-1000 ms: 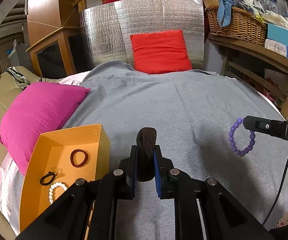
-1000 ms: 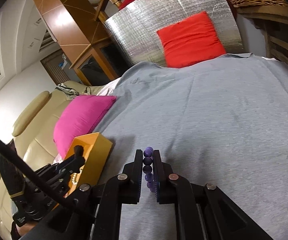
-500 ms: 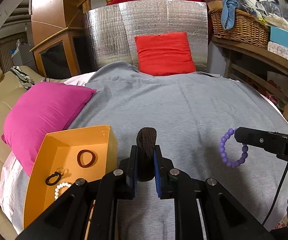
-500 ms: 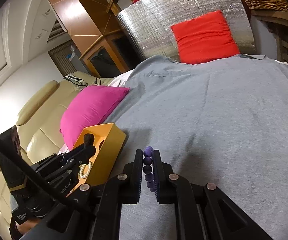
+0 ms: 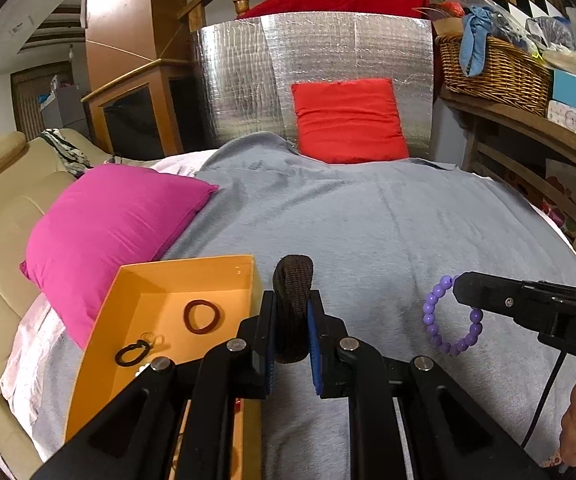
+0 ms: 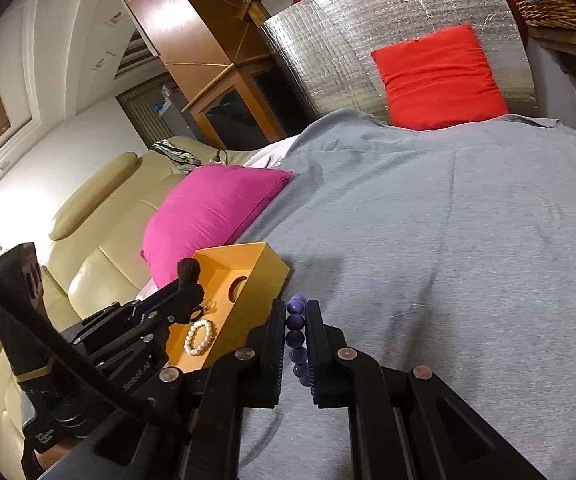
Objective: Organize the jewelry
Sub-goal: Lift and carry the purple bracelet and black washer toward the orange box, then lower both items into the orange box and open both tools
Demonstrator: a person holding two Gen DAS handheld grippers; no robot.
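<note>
An orange box (image 5: 192, 270) (image 6: 266, 272) sits on the grey cloth beside a pink pillow. Inside lie a dark red band (image 5: 202, 317), a black ring (image 5: 132, 354) and a white bead bracelet (image 6: 199, 336). My left gripper (image 5: 291, 324) (image 6: 189, 280) is shut on a dark brown knitted band (image 5: 292, 304), held just right of the box's right wall. My right gripper (image 6: 295, 336) (image 5: 457, 284) is shut on a purple bead bracelet (image 5: 447, 316) (image 6: 296, 322), which hangs above the cloth to the right of the box.
The grey cloth (image 5: 367, 220) covers the surface. A pink pillow (image 5: 108, 232) lies left, a red pillow (image 5: 347, 120) at the back against a silver panel. A wooden shelf with a wicker basket (image 5: 495, 68) stands right. A cream sofa (image 6: 100, 220) lies left.
Both grippers have drifted left toward the orange box with their items still held; the purple bracelet now hangs closer to the box.
</note>
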